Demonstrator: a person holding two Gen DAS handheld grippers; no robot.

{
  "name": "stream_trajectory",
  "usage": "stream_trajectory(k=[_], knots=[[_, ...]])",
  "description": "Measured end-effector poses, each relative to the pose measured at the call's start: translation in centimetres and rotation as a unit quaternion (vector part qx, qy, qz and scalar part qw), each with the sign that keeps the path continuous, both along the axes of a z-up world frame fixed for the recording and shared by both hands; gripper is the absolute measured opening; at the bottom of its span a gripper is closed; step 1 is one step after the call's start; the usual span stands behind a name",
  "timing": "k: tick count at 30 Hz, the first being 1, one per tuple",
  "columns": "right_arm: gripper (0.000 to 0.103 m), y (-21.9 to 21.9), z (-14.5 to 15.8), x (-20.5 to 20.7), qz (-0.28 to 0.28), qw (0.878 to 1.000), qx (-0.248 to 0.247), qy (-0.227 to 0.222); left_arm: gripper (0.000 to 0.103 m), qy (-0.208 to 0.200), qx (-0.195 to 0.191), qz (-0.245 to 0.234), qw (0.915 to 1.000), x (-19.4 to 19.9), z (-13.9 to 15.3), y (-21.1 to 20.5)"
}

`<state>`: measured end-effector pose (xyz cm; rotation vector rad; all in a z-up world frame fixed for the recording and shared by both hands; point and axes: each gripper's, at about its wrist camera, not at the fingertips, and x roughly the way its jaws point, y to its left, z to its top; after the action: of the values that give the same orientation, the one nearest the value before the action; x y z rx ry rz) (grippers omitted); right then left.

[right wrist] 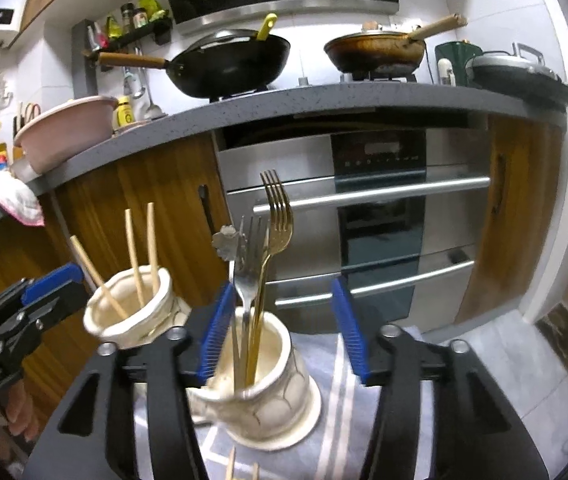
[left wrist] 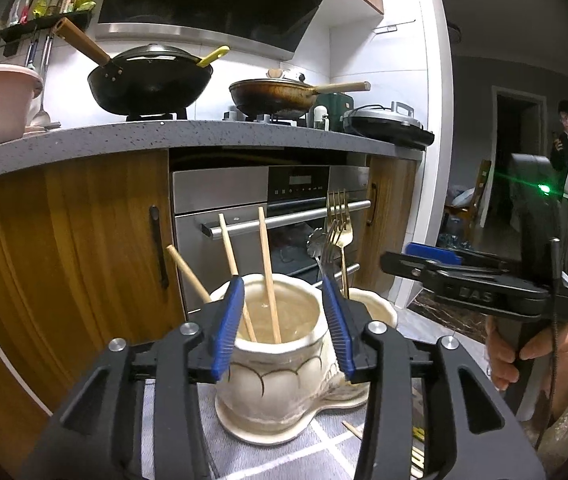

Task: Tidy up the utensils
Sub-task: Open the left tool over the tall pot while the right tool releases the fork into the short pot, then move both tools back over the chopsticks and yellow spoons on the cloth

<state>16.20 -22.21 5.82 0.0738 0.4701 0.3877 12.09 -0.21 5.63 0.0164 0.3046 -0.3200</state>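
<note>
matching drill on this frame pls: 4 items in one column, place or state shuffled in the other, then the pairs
1. chopsticks
2. gold fork
3. left gripper
4. black wok

a. on the stove
b. in the left cup of the holder
c. open, nothing between the pads
d. in the right cup, tines up

Pairs: 1-b, 2-d, 3-c, 4-a

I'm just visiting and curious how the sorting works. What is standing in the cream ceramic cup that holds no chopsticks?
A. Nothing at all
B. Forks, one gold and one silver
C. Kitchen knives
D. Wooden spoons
B: the right-hand cup holds a gold fork and a silver fork standing tines up, while the chopsticks stand in the other cup beside it.
</note>
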Motion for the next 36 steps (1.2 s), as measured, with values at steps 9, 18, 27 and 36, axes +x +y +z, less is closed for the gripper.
stream_trajectory(k=[9, 18, 27, 36], knots=[[0.093, -2.5, -0.5, -4.5, 0.005, 1.000, -0.011, 0.019, 0.089, 0.008, 0.013, 0.022, 0.9996, -3.1, 0.0, 0.2], [0.095, -4.0, -4.1, -6.7, -0.006, 0.996, -0.035, 0.078, 0.097, 0.078, 0.026, 0.039, 0.9959, -5.0, -3.1, -0.5], [0.095, -3.8, -8.0, -8.2, 0.004, 0.989, -0.061, 0.134, 0.097, 0.172, 0.029, 0.046, 0.9836, -5.8, -8.4, -1.5], [0.095, -2.6, -9.3, -8.9, 0.032, 0.985, -0.061, 0.158, 0.097, 0.215, 0.045, 0.049, 0.9742, -6.1, -10.8, -2.4]])
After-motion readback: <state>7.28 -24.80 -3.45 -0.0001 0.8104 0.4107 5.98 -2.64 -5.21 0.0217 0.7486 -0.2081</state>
